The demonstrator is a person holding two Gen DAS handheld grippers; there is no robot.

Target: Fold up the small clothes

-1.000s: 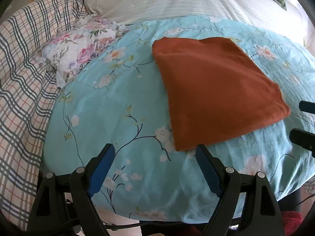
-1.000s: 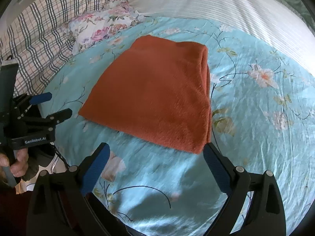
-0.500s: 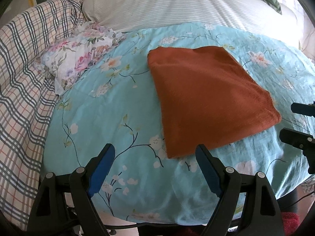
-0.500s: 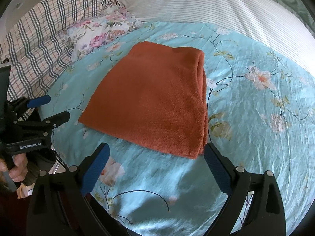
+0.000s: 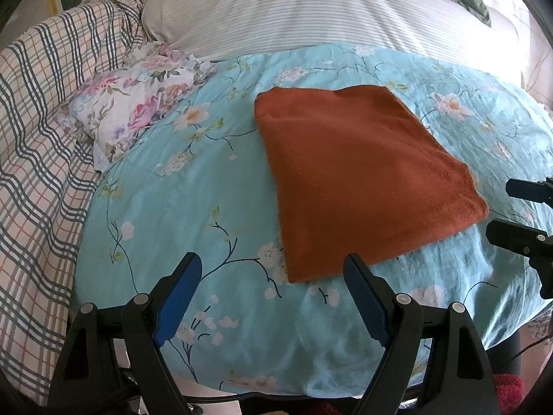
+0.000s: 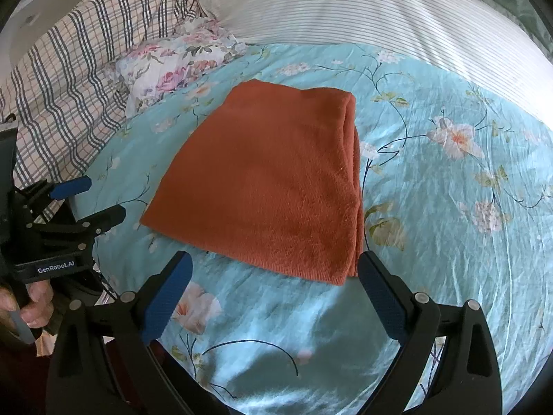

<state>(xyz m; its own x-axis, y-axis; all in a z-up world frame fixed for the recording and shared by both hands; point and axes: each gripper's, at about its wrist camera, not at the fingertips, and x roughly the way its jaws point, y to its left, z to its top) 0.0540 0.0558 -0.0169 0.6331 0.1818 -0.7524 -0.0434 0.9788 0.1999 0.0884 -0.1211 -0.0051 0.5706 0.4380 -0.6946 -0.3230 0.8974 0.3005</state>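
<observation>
Left wrist: folded cloth point(image 5: 359, 186) lengthwise toward pillows.

Surface: we see a bed spread with a turquoise floral sheet point(image 5: 193, 214) point(image 6: 449, 207).
Middle: a folded rust-orange cloth point(image 5: 359, 180) point(image 6: 276, 186) lies flat on it.
Far left: a pink-flowered cloth point(image 5: 134, 110) point(image 6: 172, 65) sits beside a plaid blanket point(image 5: 38, 145) point(image 6: 69, 69).
Head end: we see a striped white pillow point(image 5: 311, 10) point(image 6: 363, 10).
</observation>
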